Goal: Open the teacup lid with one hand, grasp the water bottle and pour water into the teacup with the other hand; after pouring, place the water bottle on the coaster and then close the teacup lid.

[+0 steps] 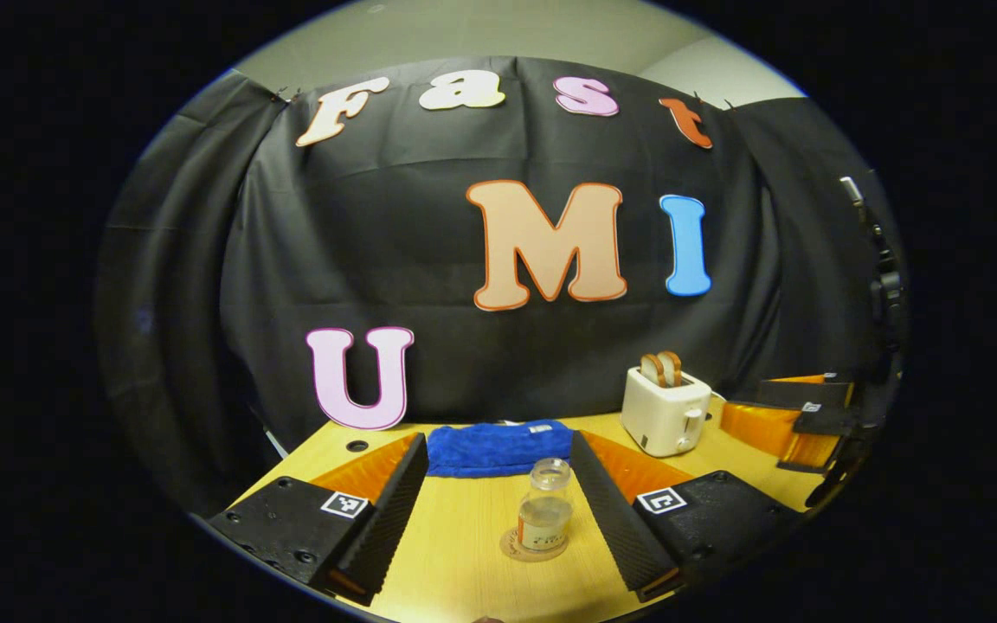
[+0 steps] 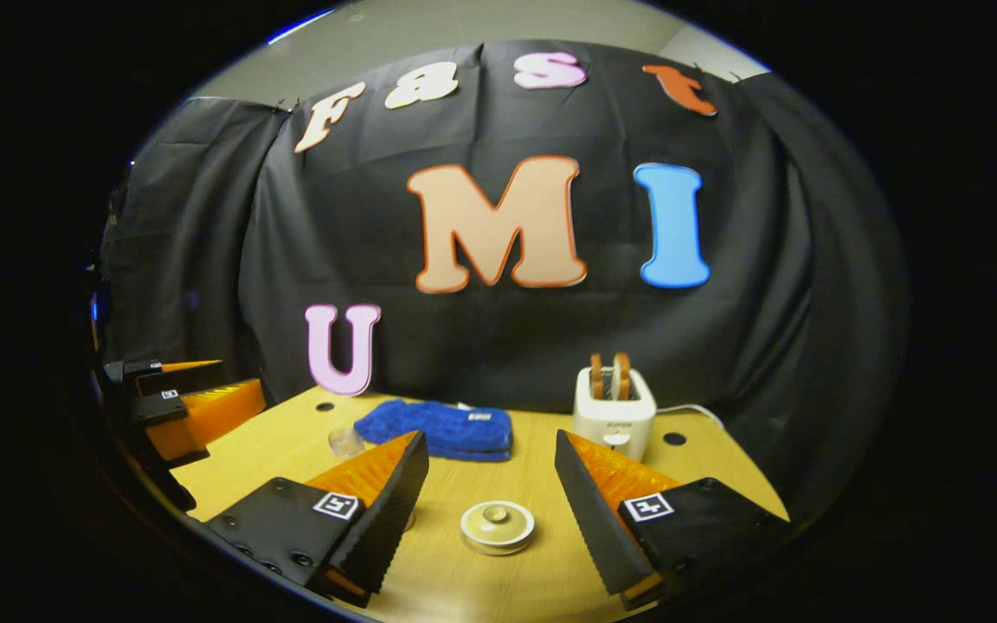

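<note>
Presently, your left hand-held gripper (image 1: 498, 519) is spread wide above the near edge of the table (image 1: 464, 536), pinching nothing. In the left gripper view the water bottle (image 1: 545, 510) stands upright between its two fingers, clear of both, resting on a round coaster (image 1: 516, 547). The bottle is clear, capped, and carries a band of label around its middle. Behind it, toward the far edge of the table, lies a folded blue towel (image 1: 498, 447). A white toaster (image 1: 665, 407) with two slices standing in its slots sits toward the far right corner in that view, and your right hand-held gripper (image 1: 797, 424) shows beyond it at the right edge.

Your right hand-held gripper (image 2: 490, 528) is likewise spread open and holds nothing. In the right gripper view the teacup (image 2: 497, 526) sits on the table between its fingers, touching neither, with its lid (image 2: 496, 517) seated on top; the lid has a small round knob at its centre. The towel (image 2: 438, 430) lies behind it near the far edge, and the toaster (image 2: 613, 407) stands to the right of the towel. The bottle's cap (image 2: 345, 439) shows just above that gripper's left finger. Your left hand-held gripper (image 2: 183, 407) shows at the left edge of the table in this view, well apart from the teacup.
</note>
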The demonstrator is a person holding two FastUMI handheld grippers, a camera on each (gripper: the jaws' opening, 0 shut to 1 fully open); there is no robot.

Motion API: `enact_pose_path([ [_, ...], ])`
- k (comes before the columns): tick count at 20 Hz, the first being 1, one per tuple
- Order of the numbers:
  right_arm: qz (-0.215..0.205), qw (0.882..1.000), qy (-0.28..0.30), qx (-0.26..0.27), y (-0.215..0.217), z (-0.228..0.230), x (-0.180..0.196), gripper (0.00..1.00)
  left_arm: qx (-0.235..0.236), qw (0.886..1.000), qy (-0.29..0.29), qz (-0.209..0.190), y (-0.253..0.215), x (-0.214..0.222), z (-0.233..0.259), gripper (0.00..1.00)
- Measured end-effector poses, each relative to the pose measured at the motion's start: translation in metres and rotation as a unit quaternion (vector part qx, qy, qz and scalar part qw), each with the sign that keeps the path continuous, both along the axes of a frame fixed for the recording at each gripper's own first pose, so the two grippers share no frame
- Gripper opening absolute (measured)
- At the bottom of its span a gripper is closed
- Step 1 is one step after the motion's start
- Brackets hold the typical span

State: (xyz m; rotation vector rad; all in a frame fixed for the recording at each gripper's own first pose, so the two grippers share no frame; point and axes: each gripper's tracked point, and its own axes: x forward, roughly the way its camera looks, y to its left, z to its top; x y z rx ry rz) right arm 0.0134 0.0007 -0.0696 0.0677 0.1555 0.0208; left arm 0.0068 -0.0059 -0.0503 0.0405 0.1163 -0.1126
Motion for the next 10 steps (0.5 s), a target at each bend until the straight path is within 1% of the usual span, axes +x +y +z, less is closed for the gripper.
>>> enact_pose_path([
  [1, -0.014, 1.0, -0.017, -0.003, -0.008, 0.014, -0.006, 0.99, 0.005, 1.0, -0.02, 0.008, 0.001, 0.002, 0.012, 0.96],
  [2, -0.024, 0.999, -0.033, -0.006, -0.014, 0.027, -0.01, 0.94, 0.007, 0.999, -0.032, 0.005, -0.004, 0.001, 0.02, 0.96],
  [3, -0.032, 0.998, -0.045, -0.007, -0.019, 0.035, -0.014, 0.94, 0.006, 0.999, -0.041, 0.002, -0.01, -0.001, 0.026, 0.96],
  [5, -0.039, 0.998, -0.057, -0.004, -0.026, 0.048, -0.019, 0.94, -0.009, 0.999, -0.043, -0.005, -0.019, -0.003, 0.031, 0.96],
  [6, -0.043, 0.997, -0.06, -0.002, -0.03, 0.054, -0.021, 0.99, -0.017, 0.999, -0.041, -0.006, -0.022, -0.004, 0.032, 0.96],
  [7, -0.047, 0.997, -0.064, 0.001, -0.035, 0.057, -0.023, 0.99, -0.024, 0.999, -0.039, -0.006, -0.023, -0.003, 0.033, 0.95],
  [8, -0.05, 0.996, -0.069, 0.002, -0.038, 0.061, -0.024, 0.99, -0.028, 0.999, -0.039, -0.003, -0.022, -0.002, 0.034, 0.99],
  [9, -0.054, 0.996, -0.072, 0.0, -0.041, 0.065, -0.026, 0.99, -0.03, 0.999, -0.039, -0.001, -0.022, -0.002, 0.037, 0.95],
  [10, -0.056, 0.996, -0.075, -0.004, -0.044, 0.068, -0.026, 0.89, -0.03, 0.999, -0.042, 0.002, -0.021, -0.003, 0.039, 0.95],
])
